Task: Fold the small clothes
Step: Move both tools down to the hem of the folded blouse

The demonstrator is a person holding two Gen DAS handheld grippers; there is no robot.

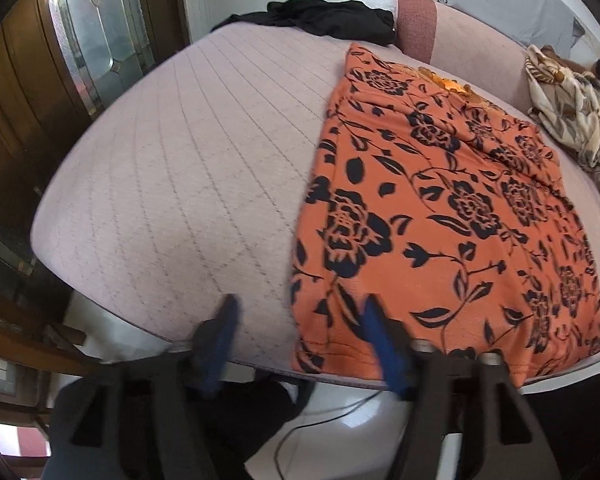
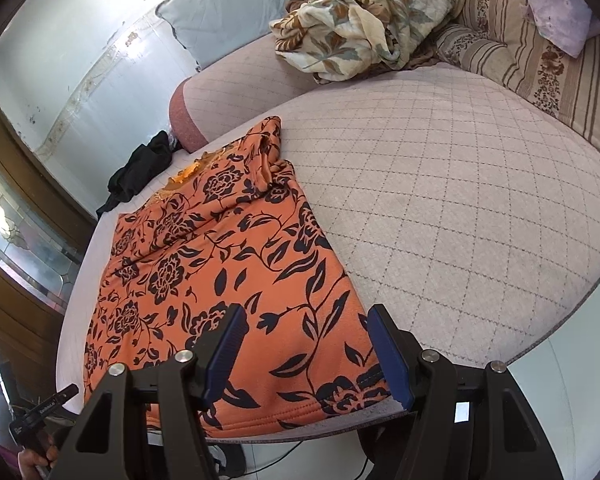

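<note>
An orange garment with a dark floral print [image 1: 440, 208] lies flat on a pale quilted mattress [image 1: 172, 168], its hem at the near edge. It also shows in the right wrist view [image 2: 228, 280]. My left gripper [image 1: 300, 312] is open and empty, over the near mattress edge at the garment's left hem corner. My right gripper [image 2: 304, 320] is open and empty, just above the hem near its right corner, with its left finger [image 2: 228, 340] over the cloth. The mattress [image 2: 460, 200] extends to the right.
A black garment [image 1: 328, 16] lies at the far edge of the mattress, also visible in the right wrist view [image 2: 140, 168]. A crumpled floral blanket [image 2: 364, 12] and striped pillows [image 2: 540, 60] sit at the back. A wooden door with glass [image 1: 60, 60] stands left. A cable runs on the floor [image 1: 320, 420].
</note>
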